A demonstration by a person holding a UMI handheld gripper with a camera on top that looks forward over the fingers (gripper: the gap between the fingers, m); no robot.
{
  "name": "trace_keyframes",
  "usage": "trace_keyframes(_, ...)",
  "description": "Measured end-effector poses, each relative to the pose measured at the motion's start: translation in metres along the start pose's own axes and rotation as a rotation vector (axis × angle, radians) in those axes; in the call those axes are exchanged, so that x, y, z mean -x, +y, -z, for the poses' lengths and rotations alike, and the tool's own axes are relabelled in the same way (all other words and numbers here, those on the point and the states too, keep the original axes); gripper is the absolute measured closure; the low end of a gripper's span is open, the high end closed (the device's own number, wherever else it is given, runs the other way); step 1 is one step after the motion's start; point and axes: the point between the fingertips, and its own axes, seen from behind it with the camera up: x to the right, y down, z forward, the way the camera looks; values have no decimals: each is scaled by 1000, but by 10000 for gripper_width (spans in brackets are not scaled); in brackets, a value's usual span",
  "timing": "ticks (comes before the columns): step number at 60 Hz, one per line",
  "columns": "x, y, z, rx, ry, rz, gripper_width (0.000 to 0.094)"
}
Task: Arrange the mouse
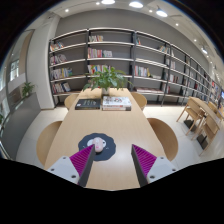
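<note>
The claw (115,165) hangs over the near edge of the surface (125,130), its fingers apart and holding nothing. The mouse (98,145) lies just ahead of the left finger, on a dark round mat (97,147), left of the claw's midline; its long axis is hard to tell. Bare wood to the right and beyond leaves room. Books (102,102) and a potted plant (106,78) occupy the far edge, chairs (163,137) flanking.

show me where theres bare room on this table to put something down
Bare tabletop between the mouse pad and the books; also right of the pad, ahead of the open tongs. The far end is crowded: books, potted plant.
</note>
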Motion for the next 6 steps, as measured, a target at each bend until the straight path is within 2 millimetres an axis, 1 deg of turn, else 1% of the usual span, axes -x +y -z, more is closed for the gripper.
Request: trace_keyframes(6,-1,3,-3,0,-5,-6,221)
